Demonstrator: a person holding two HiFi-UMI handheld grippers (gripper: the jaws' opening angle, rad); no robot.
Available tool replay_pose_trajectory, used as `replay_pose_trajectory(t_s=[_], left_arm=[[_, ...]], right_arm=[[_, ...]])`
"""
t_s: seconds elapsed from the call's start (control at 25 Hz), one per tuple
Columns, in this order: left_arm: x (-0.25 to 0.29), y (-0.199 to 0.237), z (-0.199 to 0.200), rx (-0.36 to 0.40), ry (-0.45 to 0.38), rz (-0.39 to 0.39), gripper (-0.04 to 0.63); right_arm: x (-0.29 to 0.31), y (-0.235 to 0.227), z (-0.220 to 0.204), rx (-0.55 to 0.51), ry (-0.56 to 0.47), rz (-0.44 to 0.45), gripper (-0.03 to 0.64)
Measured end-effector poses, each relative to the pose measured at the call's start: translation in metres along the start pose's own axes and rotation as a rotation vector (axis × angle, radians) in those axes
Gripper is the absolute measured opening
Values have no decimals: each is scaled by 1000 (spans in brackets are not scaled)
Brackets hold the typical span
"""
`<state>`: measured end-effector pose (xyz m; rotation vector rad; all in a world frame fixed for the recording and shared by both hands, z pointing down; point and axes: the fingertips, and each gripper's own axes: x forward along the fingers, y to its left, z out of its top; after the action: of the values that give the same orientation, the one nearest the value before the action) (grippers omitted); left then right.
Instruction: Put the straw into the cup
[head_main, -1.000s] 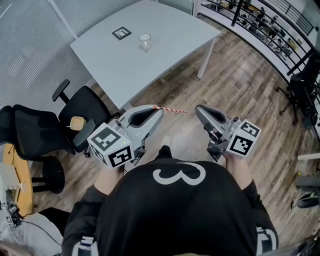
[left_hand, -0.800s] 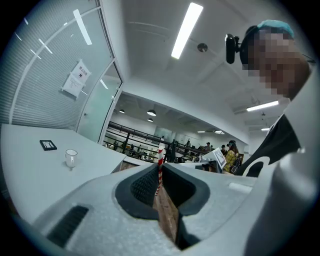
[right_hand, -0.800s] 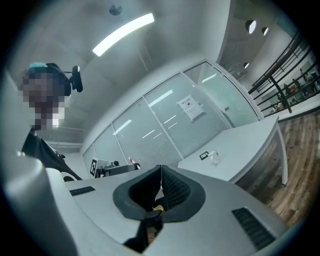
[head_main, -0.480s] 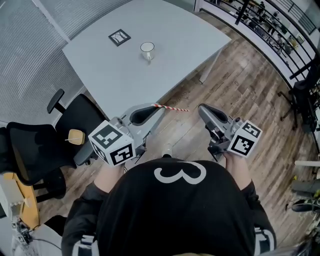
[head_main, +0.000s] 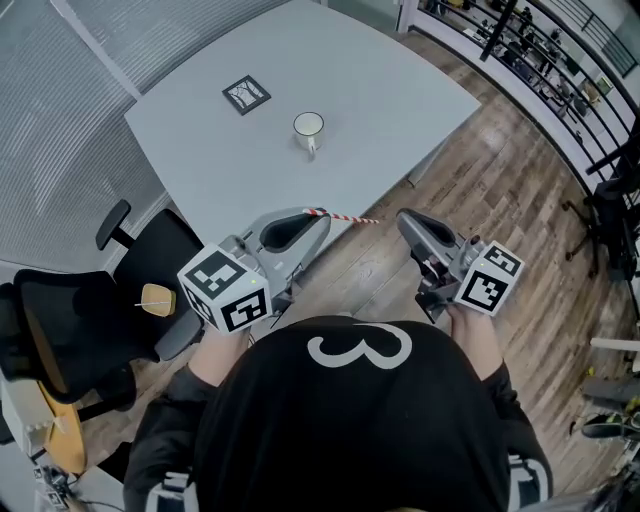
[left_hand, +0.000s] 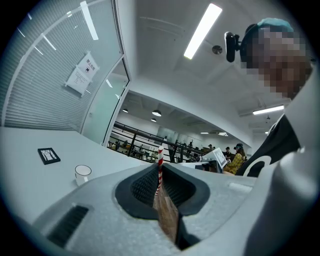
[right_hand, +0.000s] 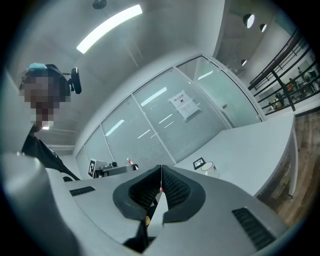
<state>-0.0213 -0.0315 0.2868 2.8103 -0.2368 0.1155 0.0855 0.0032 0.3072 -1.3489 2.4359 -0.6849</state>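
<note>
A person in a black shirt (head_main: 350, 420) with a big white 3 on it stands on the brown wooden floor (head_main: 500, 190) and holds a grey gripper in each hand. Both point at the table.

The left gripper (head_main: 318, 216) is clamped on a thin red and white striped straw (head_main: 345, 217). The straw pokes out sideways from the tips, toward the right gripper (head_main: 404, 219), and its free end hangs in the air between the two. In the left gripper view the straw sits pinched between the dark ribbed pads. The right gripper has its jaws pressed together with nothing in them.

The small white cup (head_main: 308, 126) with a handle stands upright on the big pale grey table (head_main: 400, 90), well apart from the straw. Its handle points back at the person. The near edge of the table and a stretch of bare tabletop lie between the grippers and the cup. A black square card (head_main: 246, 94) with a white mark lies flat on the table, near the cup, on its far left side.

A black office chair (head_main: 150, 250) stands by the table's near left corner, close to the left gripper. A second black chair (head_main: 50, 325) is further left. A small round tan thing (head_main: 158, 299) shows by them; what it is cannot be told. A black railing (head_main: 540, 50) runs past the far right of the table.
</note>
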Motion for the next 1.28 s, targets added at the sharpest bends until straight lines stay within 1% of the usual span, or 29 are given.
replay_pose_trajectory(t_s=[0.16, 0.48, 0.68, 0.96, 1.28], left_arm=[[2, 15, 10, 18, -15, 0, 34], [-2, 35, 20, 13, -47, 35, 34], [0, 49, 29, 8, -47, 56, 34], [16, 74, 36, -9, -47, 99, 34], [37, 122, 45, -55, -56, 172, 34]], right_arm=[[15, -7, 7, -9, -5, 5, 15], [26, -14, 10, -23, 12, 9, 15], [39, -21, 19, -18, 17, 21, 15], [61, -48, 30, 0, 47, 50, 15], [102, -87, 44, 21, 114, 94, 14]])
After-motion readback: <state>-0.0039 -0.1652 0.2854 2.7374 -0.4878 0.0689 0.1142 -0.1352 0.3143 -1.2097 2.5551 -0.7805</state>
